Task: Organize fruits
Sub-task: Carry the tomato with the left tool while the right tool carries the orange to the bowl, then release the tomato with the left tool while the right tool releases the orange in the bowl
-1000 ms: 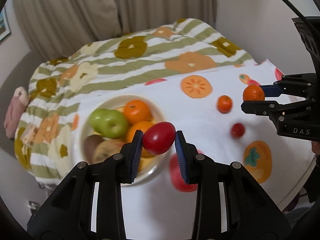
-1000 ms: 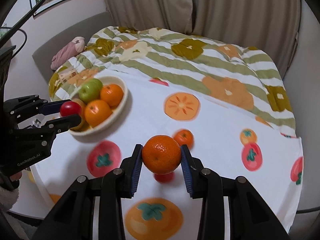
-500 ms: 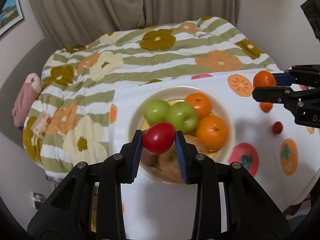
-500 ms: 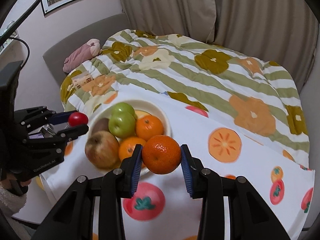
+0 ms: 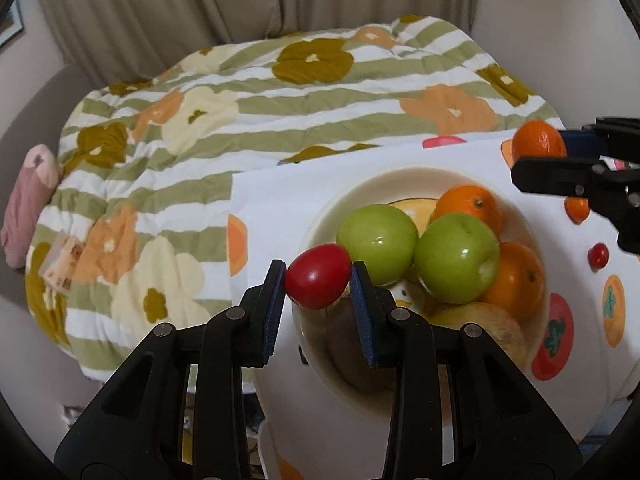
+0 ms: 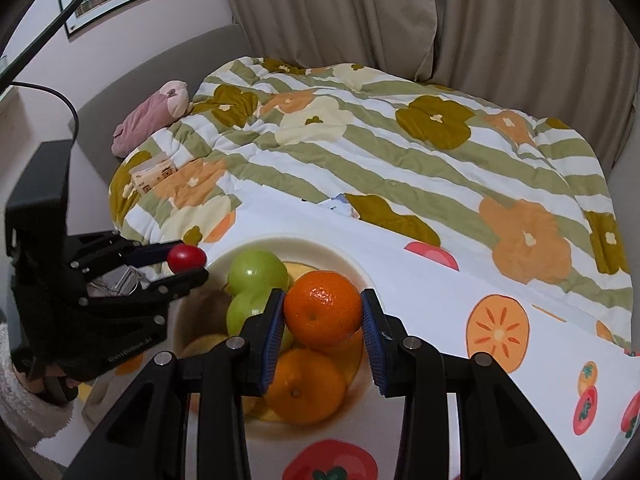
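Because both fruits were bound for the bowl (image 6: 362, 276), the left gripper (image 5: 319, 282) pinched a red tomato (image 5: 318, 276) over its near rim while the right gripper (image 6: 322, 310) clamped a mandarin (image 6: 322, 309) just above the piled fruit.

On the side of my left tool (image 6: 188, 266), as my right camera sees it, there is one line of small pale print. It is blurred, so I cannot read the letters with certainty. The small box (image 6: 154, 176) that lies on the bed quilt (image 6: 400, 160) has printed marks, but they are too small to read. I can read no other text, number or sign.
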Available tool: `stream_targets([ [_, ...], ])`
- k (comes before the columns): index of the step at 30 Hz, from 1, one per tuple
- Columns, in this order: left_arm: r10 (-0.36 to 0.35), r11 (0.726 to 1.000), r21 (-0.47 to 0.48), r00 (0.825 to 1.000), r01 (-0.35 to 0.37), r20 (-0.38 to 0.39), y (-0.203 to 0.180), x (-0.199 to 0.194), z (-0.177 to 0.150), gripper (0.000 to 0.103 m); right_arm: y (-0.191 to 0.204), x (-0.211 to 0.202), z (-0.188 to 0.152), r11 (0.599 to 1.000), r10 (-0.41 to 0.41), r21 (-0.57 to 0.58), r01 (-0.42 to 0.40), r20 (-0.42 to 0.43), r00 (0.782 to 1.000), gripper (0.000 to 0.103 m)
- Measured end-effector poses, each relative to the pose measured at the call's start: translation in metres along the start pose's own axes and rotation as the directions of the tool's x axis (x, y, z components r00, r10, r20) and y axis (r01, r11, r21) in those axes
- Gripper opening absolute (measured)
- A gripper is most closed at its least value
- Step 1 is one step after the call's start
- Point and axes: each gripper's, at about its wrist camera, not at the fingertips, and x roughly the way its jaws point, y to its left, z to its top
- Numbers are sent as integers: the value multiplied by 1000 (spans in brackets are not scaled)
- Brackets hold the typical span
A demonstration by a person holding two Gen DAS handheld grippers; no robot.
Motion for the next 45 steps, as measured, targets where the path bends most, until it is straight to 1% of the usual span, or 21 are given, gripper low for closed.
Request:
stream_targets([
  [7,-30,999,27,999,30,-20,3,17,2,38,-1,9,3,999,-24,45,24,1,1000,35],
  [9,-33,999,40,999,34,-24,4,18,3,39,-2,10,3,998,-28,60,28,-2,1000,35],
  [10,-30,998,45,999,32,-26,4,18,3,42,-3,11,3,997,-26,70,26,-3,1000,35],
  [12,-1,998,62,1000,3,-28,5,18,4,55,-4,12,4,996,-20,87,20,-4,1000,35],
  [14,18,998,67,1000,-16,-22,10,17,4,84,-6,13,7,995,-18,99,18,-5,1000,35],
  [15,7,998,61,1000,-6,-15,13,15,4,92,-6,13,7,995,-18,100,19,-5,1000,35],
  [16,-4,999,50,1000,4,-6,16,13,3,103,-6,13,9,995,-19,101,19,-5,1000,35],
  [18,-16,999,42,1000,16,13,21,8,2,103,-6,13,8,995,-18,100,18,-5,1000,35],
  [23,-34,998,52,999,34,4,24,7,-1,103,-7,15,11,994,-4,113,5,-11,1000,35],
  [28,-53,998,47,998,52,20,27,-8,1,103,-2,21,23,994,22,109,-19,-28,999,35],
  [33,-58,997,45,998,57,28,30,-18,2,103,1,38,33,995,46,94,-40,-62,997,35],
  [39,-62,996,60,998,60,22,32,-20,-1,103,3,63,35,993,73,104,-61,-110,991,35],
  [45,-63,995,74,998,62,17,37,-18,-3,103,5,78,32,993,58,113,-42,-140,988,35],
])
